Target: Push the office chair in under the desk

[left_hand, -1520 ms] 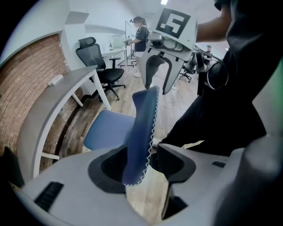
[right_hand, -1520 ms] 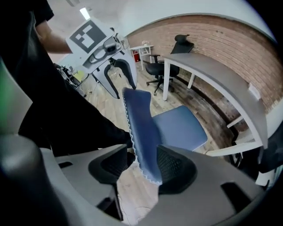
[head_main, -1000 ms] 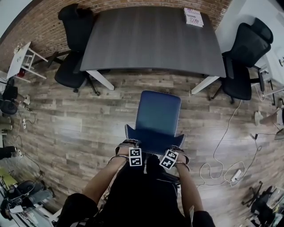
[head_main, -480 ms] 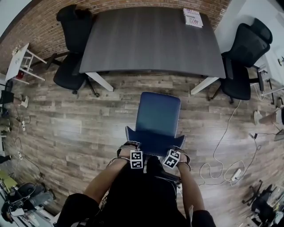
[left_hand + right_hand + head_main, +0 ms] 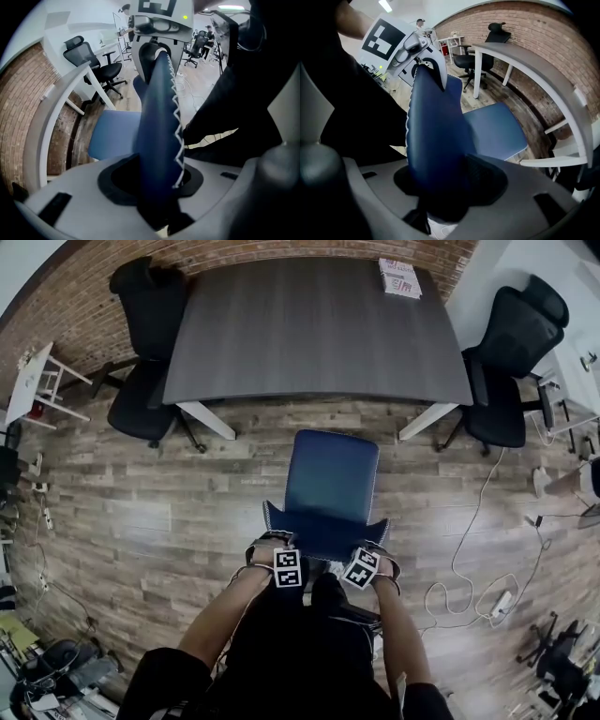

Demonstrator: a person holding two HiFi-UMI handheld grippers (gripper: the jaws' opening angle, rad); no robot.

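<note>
The blue office chair [image 5: 333,474] stands on the wood floor facing the grey desk [image 5: 319,324], its seat short of the desk's near edge. Both grippers sit on the top edge of the chair's backrest [image 5: 323,532]. My left gripper [image 5: 279,545] has the backrest [image 5: 159,140] between its jaws, which are closing onto it. My right gripper [image 5: 373,549] likewise has the backrest [image 5: 436,140] between its closing jaws, its pads against the padding. The seat [image 5: 494,129] and the desk's edge [image 5: 525,61] show beyond.
A black office chair [image 5: 150,381] stands at the desk's left end and another [image 5: 511,362] at its right end. A booklet [image 5: 400,277] lies on the desk's far right corner. White cables [image 5: 469,587] trail over the floor at the right. A small white table [image 5: 37,381] is far left.
Both grippers stay on the backrest's top edge. The chair and the grippers have shifted slightly toward the desk; the view has swung a little.
</note>
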